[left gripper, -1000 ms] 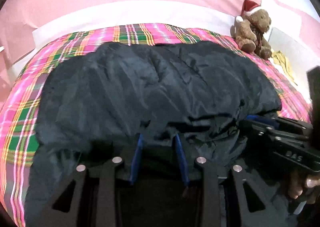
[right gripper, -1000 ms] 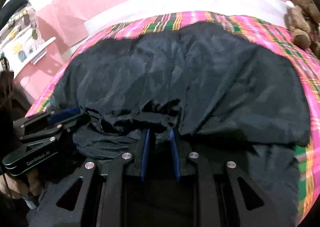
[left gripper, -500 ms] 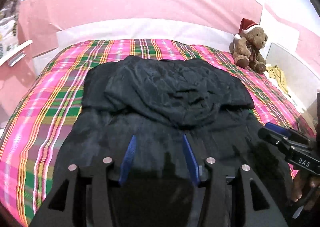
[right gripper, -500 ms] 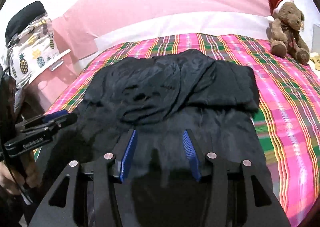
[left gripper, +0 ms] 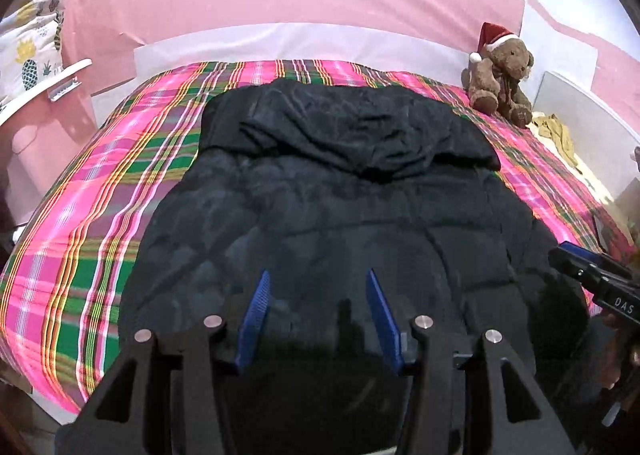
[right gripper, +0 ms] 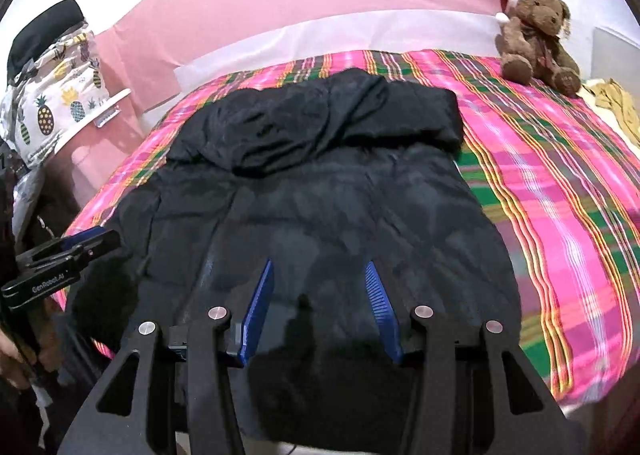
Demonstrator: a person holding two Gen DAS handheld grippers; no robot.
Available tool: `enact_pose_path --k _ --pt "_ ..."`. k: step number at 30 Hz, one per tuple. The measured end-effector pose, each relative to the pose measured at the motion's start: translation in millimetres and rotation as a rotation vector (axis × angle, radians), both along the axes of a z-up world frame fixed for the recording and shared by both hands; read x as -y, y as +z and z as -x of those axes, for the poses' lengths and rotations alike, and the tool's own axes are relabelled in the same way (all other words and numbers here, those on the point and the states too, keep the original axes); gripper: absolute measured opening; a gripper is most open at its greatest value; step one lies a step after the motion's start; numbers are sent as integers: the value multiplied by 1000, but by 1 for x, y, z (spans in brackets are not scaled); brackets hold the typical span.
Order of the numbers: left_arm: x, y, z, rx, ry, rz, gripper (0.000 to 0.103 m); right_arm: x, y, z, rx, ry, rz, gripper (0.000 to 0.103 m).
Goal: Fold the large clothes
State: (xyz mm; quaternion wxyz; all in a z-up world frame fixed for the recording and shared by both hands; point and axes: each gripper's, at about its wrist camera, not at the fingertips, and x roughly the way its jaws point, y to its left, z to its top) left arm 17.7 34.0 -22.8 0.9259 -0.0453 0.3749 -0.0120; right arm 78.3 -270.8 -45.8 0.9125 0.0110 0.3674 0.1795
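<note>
A second ago both pairs of fingers were pinched on a gathered edge of the dark jacket [left gripper: 340, 191], close over the cloth. Now that edge lies released across the far part of the garment as a folded band, and both grippers have pulled back and up, so the whole bed [left gripper: 80, 191] comes into view. My reading is that one fold has just been laid down and let go, and the next fold has not begun (the near half still lies spread flat).

From left to right: at the far left edge of the right wrist view a pineapple-print bag [right gripper: 52, 111] sits off the bed. Next comes the left gripper [left gripper: 316, 315]; its blue fingers [left gripper: 256, 311] stand wide apart with nothing between them, hovering above the near hem, and I cannot tell whether they brush the fabric. The jacket fills the middle of the plaid bedspread, its folded band [left gripper: 360, 135] resting on the body of the coat toward the headboard end, touching it all along.

Then the right gripper [right gripper: 320, 307], likewise spread wide and empty over the near hem; the same gripper shows from the side at the right edge of the left wrist view. At the far right, a teddy bear [left gripper: 500, 79] in a Santa hat sits on the bed's far corner, well apart from the jacket.

The next grip probably calls for a side edge or the near hem (thick padded cloth like this tends to spring back).
</note>
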Motion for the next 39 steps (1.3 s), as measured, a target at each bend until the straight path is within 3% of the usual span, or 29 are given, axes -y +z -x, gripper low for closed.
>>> enact_pose_path --k 8,14,26,33,39 --pt "-6 -7 23 -11 20 -21 52 21 -14 19 -28 -39 -2 49" --pt "-19 -13 29 -17 53 -41 55 42 -19 20 -45 -93 -25 56" --pt "-80 -35 25 -38 173 -24 58 102 -31 10 -70 -253 -47 57" --pt "-94 -46 26 -41 165 -6 58 132 -51 -1 -161 -314 -126 57" --pt "-102 -44 40 -28 198 -2 62 127 -59 6 -229 -242 -233 57"
